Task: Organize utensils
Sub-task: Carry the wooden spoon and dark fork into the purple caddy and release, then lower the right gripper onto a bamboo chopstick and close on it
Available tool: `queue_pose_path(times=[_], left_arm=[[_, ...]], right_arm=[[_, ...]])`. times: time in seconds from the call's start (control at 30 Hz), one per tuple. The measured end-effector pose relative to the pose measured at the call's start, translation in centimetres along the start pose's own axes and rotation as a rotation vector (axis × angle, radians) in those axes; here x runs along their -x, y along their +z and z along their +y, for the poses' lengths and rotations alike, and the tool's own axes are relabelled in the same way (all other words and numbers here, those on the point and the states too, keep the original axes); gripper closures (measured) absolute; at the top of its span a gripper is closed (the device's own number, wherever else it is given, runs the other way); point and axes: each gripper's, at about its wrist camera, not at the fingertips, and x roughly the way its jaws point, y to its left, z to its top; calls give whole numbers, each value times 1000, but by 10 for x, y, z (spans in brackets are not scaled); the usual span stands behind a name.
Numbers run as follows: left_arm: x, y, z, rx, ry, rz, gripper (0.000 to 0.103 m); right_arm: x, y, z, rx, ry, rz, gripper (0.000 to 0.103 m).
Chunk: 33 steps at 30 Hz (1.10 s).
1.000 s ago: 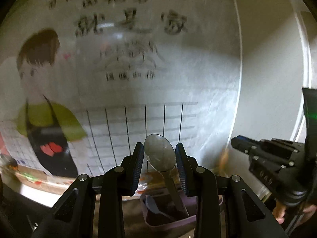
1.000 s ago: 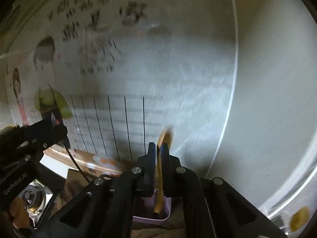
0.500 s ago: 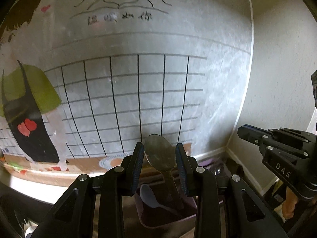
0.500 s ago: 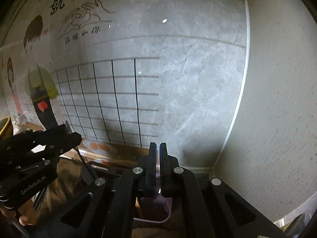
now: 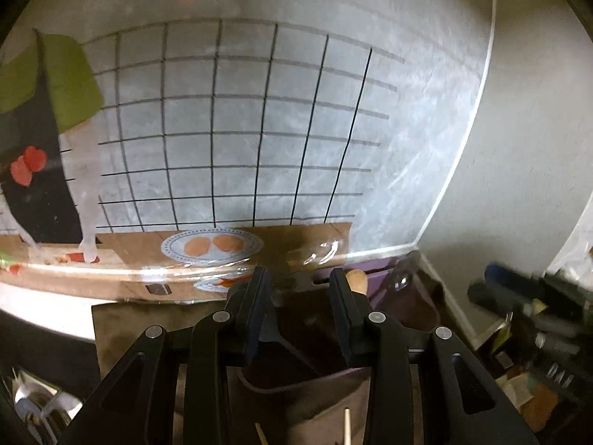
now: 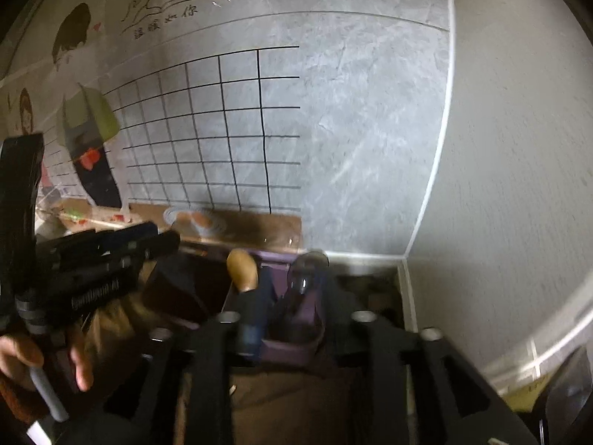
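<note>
While both jaws are opening on nothing, the left gripper [image 5: 299,293] and right gripper [image 6: 292,307] should lift straight clear of the purple holder [image 6: 292,348] where the wooden spoon [image 6: 242,269] stands at far left.

The right tongs [image 6: 292,311] are smeared by motion blur. The wooden spoon [image 6: 242,269] and the clear spoon [image 6: 307,270] show only their bowls; their handles are hidden in the purple holder [image 6: 289,348].

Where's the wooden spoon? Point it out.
The wooden spoon stands in the purple holder by the wall, left of the metal spoon, in the right wrist view just ahead of the opening right gripper.
</note>
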Motion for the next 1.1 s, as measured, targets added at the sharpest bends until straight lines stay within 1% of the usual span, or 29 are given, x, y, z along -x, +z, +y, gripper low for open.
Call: queue_pose_path(times=[0.17, 0.23, 0.33, 0.43, 0.6, 0.73, 0.8, 0.83, 0.9, 0.97, 1.0, 1.1], left_arm=[[43, -7, -1, 22, -21, -42, 59], [64, -18, -5, 18, -15, -45, 59], [95, -42, -10, 12, 15, -41, 59], [125, -75, -12, 30, 61, -34, 59], [165, -129, 0, 86, 78, -12, 59], [196, -176, 10, 80, 100, -13, 59], [207, -199, 15, 82, 88, 2, 59], [213, -213, 18, 82, 70, 10, 59], [223, -236, 22, 97, 85, 35, 59], [232, -260, 27, 124, 75, 71, 59], [237, -271, 27, 121, 68, 91, 59], [248, -295, 29, 117, 88, 104, 59]], right_arm=[[24, -24, 3, 5, 23, 31, 69], [36, -38, 6, 11, 53, 58, 69], [54, -57, 10, 9, 110, 92, 69], [69, -80, 16, 10, 149, 119, 69], [88, -131, 31, 18, 170, 208, 70], [101, -173, 43, 13, 143, 264, 70], [105, -199, 52, -12, 131, 302, 70], [107, -208, 55, -21, 129, 311, 70], [107, -231, 66, -44, 95, 337, 70], [109, -248, 75, -67, 102, 344, 70], [110, -257, 82, -66, 108, 346, 71], [114, -271, 97, -40, 89, 303, 72]])
